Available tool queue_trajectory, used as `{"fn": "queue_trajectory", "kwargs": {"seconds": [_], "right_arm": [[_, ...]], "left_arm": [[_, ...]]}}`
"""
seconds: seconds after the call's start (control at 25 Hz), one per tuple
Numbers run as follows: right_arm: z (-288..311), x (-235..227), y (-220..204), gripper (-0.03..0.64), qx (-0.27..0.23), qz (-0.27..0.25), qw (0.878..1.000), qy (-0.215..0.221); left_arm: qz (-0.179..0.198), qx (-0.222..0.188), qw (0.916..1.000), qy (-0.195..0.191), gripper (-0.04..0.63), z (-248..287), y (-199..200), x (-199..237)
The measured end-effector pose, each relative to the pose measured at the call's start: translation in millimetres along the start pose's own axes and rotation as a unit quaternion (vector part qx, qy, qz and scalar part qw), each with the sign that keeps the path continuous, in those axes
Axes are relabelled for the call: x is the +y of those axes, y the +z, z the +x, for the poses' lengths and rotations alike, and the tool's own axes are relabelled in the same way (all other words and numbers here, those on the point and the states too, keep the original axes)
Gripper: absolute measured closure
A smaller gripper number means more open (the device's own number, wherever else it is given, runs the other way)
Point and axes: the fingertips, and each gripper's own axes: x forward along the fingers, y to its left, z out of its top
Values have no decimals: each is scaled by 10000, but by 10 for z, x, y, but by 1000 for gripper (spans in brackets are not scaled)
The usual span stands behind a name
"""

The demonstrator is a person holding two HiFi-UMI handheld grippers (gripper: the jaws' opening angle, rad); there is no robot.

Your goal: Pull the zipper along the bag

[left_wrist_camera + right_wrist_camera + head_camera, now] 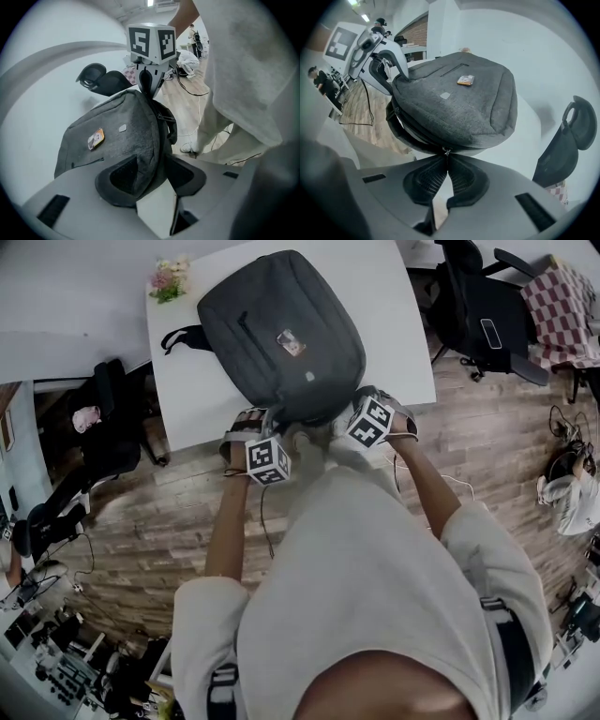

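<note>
Right gripper (446, 161): jaws closed together, their tips pinching the small metal zipper pull (446, 151) at the near rim of the bag (459, 103). Left gripper (152, 177): jaws standing well apart, with a corner of the bag dropping into the gap between them; its fabric lies over part of one pad (123, 177), and no firm pinch can be made out. The two grippers sit side by side at the same end of the bag, each visible in the other's view with its marker cube uppermost. The bag is a dark grey backpack lying flat on a white worktop (398, 306), its near end at the worktop edge closest to the person and its far end toward the opposite side. A small orange label (291, 341) sits on its upper face, and a black strap (183, 337) trails from its left side onto the worktop. Flowers (169, 279) stand at the far left corner of the worktop, apart from the bag. The person, in a pale long-sleeved top, stands over a wood floor (141, 512) with both arms reaching forward. Beyond the worktop's right side stand a black chair (478, 310) and a checked cloth (562, 301).
</note>
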Motion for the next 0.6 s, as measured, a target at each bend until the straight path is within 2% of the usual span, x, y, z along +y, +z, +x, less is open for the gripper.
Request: {"fn": "queue_trajectory", "kwargs": {"seconds": [0.36,0.6], "right_arm": [[25,-810,-357,597,366,-206,9977,-534],[27,-1263,-501,597,631,-390,9940,-805]], "left_arm": [[-478,-368,9982,58,403,363,697,73],[-923,-416,9948,78,413,577,1073,188]]}}
